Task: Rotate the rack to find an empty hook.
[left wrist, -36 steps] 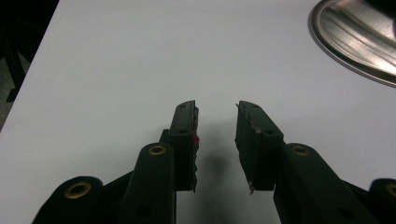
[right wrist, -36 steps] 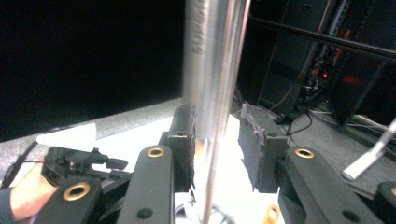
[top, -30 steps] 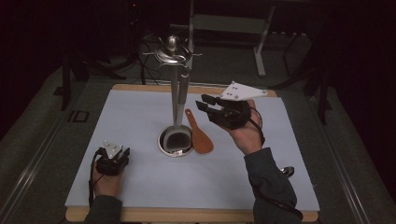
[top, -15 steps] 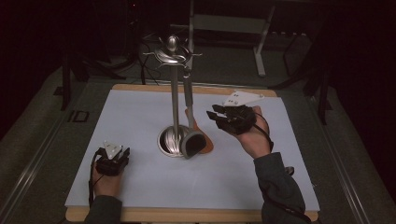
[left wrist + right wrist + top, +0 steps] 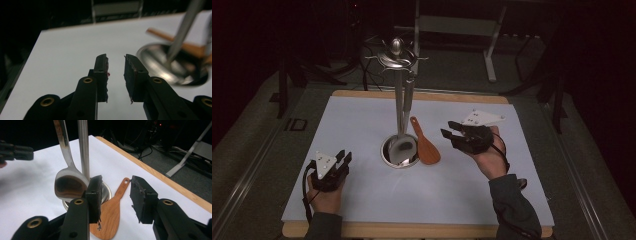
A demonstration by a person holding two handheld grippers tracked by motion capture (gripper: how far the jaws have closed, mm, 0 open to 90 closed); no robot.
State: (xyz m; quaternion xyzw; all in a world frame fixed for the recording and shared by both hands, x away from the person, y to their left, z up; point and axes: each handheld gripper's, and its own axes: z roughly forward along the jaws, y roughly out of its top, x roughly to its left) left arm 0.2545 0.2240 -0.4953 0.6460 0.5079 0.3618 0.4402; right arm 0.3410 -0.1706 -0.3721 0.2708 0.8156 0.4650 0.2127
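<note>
A metal utensil stand point(image 5: 397, 95) rises from a round base point(image 5: 388, 156) at the middle of the white mat. A steel spoon point(image 5: 403, 145) hangs from it with its bowl over the base. A wooden spatula point(image 5: 427, 147) lies flat just right of the base. My right gripper point(image 5: 450, 129) hovers right of the spatula. Its jaws have just been opening and nothing is between them. In the right gripper view the spatula point(image 5: 110, 216) lies beyond the jaws, next to the spoon point(image 5: 68, 185). My left gripper point(image 5: 345, 158) is at the near left. Its jaws have just been closing and are still apart on nothing point(image 5: 116, 72).
The white mat point(image 5: 362, 120) covers a wooden table top whose edge point(image 5: 422, 230) shows at the front. Dark floor, cables and a metal frame leg point(image 5: 489, 60) lie beyond the far edge. The left gripper point(image 5: 15, 152) shows far off in the right gripper view.
My right hand has come down and nearer, ending right of the spatula with its jaws wider. The left gripper has lifted a little off the mat, its jaws narrower.
</note>
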